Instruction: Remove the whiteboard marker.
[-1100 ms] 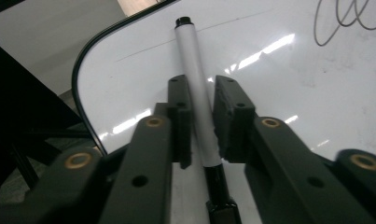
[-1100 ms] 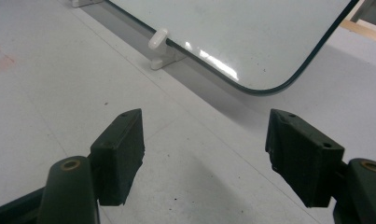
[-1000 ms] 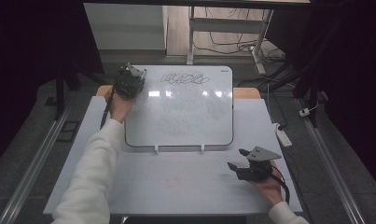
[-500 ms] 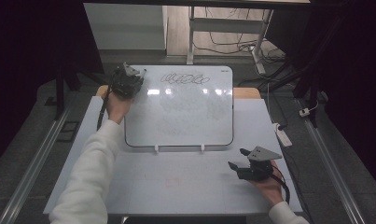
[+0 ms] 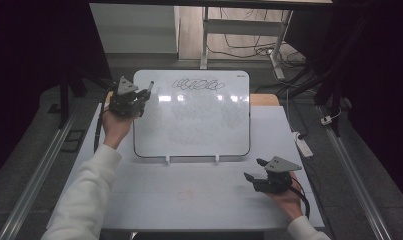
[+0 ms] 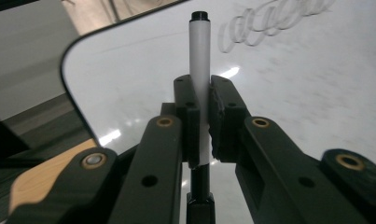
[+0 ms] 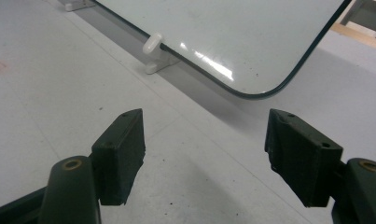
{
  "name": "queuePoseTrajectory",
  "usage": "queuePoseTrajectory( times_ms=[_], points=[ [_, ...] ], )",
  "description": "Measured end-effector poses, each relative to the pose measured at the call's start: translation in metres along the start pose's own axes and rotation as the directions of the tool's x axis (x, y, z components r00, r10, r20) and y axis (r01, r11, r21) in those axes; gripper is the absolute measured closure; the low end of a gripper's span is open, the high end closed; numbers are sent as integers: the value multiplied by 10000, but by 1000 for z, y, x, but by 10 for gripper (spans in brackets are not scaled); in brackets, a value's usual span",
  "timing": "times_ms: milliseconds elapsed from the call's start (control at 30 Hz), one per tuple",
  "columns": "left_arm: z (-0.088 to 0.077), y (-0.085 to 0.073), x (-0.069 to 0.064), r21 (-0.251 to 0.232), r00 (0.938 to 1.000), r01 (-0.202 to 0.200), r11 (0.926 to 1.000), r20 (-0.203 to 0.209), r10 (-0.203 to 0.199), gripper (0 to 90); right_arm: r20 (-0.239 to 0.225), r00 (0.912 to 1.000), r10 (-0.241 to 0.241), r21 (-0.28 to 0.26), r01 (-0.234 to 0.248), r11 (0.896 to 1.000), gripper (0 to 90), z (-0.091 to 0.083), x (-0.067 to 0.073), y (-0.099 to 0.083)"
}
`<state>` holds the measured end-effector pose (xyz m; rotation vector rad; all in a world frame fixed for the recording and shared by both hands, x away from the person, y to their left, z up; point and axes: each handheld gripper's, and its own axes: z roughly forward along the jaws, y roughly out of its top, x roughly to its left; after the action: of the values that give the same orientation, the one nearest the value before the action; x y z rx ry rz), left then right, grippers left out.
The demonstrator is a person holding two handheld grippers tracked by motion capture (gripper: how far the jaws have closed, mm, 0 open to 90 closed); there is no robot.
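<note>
High view: whiteboard lies on the white table, propped on two small white feet at its near edge. Black scribble near the far edge. Left gripper sits at the board's far left corner w/ a marker in it; marker's long axis runs away from the person, tilted a bit right, far end over the board's left edge. Which end is the tip: can't tell from here. Right gripper rests on the table near the board's near right corner, well apart from the left one, jaws spread, nothing between.

Left gripper view: jaws clamped on the marker, white barrel pinched mid-length betw. the pads. Barrel runs straight up the frame along the jaw line; black end farthest from the camera, dark section below the pads. Scribble ahead and right on the board.

Right gripper view: right gripper jaws wide apart, bare table betw. them. Shows what high view blurs: the board's rounded dark-edged corner and one white foot clipped on the rim
</note>
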<state>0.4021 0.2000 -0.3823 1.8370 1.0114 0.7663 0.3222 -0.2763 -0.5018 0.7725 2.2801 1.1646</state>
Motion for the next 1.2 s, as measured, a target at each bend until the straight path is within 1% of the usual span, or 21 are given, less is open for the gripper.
queuePoseTrajectory(
  times_ms=[100,167,300,367,433,467,600,667,700,733,833,867,900,967,1000,1067,1100,1133,1167,1200],
  points=[
    [-8,-9,-10,-168,9992,-19,9999,395,26,815,-30,10000,90,-86,-91,9999,285,-1,-1,1],
    [-13,-15,-17,-271,9977,-5,9996,679,23,815,-129,9998,171,-261,-174,9995,284,-3,0,3],
    [-21,-24,-34,-454,9932,-54,9990,1162,106,815,-257,9994,227,-365,-236,9991,284,-2,1,5],
    [-25,-29,-42,-581,9897,-64,9983,1425,147,814,-324,9991,273,-320,-283,9991,287,-2,3,7],
    [-25,-33,-49,-721,9841,123,9973,1777,8,815,-421,9989,215,-327,-229,9992,291,-1,5,9],
    [-25,-34,-53,-738,9817,150,9972,1904,-7,814,-476,9985,268,-321,-283,9991,291,-1,6,10],
    [-26,-36,-70,-910,9762,-95,9958,2149,290,814,-577,9981,236,-409,-260,9988,296,-2,8,14],
    [-25,-36,-79,-932,9720,-225,9954,2310,436,814,-746,9964,391,-525,-431,9977,305,-2,9,18],
    [-24,-37,-86,-923,9671,-321,9952,2485,543,814,-817,9957,443,-589,-492,9970,306,-2,9,20],
    [-24,-37,-86,-923,9671,-321,9952,2485,543,814,-884,9949,493,-669,-553,9962,308,-1,10,23],
    [-20,-38,-96,-972,9598,-306,9948,2751,564,815,-1112,9921,583,-793,-674,9946,315,2,15,31],
    [-17,-40,-101,-944,9552,-286,9951,2907,550,815,-1203,9908,616,-812,-717,9941,317,4,17,33],
    [-17,-40,-101,-944,9552,-286,9951,2907,550,814,-1203,9908,616,-812,-717,9941,317,4,17,33],
    [-13,-42,-107,-826,9514,-422,9957,3010,653,815,-1391,9884,604,-796,-719,9942,322,9,22,40],
    [-11,-42,-110,-819,9487,-412,9958,3094,647,815,-1391,9884,604,-796,-719,9942,322,9,22,40],
    [-8,-43,-115,-793,9441,-408,9960,3232,644,815,-1582,9857,578,-830,-716,9940,328,14,28,48],
    [-5,-44,-121,-774,9386,-418,9961,3386,657,814,-1710,9835,594,-859,-750,9935,329,16,30,51],
    [-5,-44,-121,-774,9386,-418,9961,3386,657,815,-1778,9821,628,-852,-789,9932,330,17,31,53],
    [-4,-44,-124,-779,9362,-463,9959,3444,705,814,-1876,9801,643,-866,-817,9929,330,20,33,56],
    [-2,-44,-131,-784,9312,-552,9954,3556,797,814,-1981,9780,661,-866,-846,9926,330,21,35,58]
  ],
)
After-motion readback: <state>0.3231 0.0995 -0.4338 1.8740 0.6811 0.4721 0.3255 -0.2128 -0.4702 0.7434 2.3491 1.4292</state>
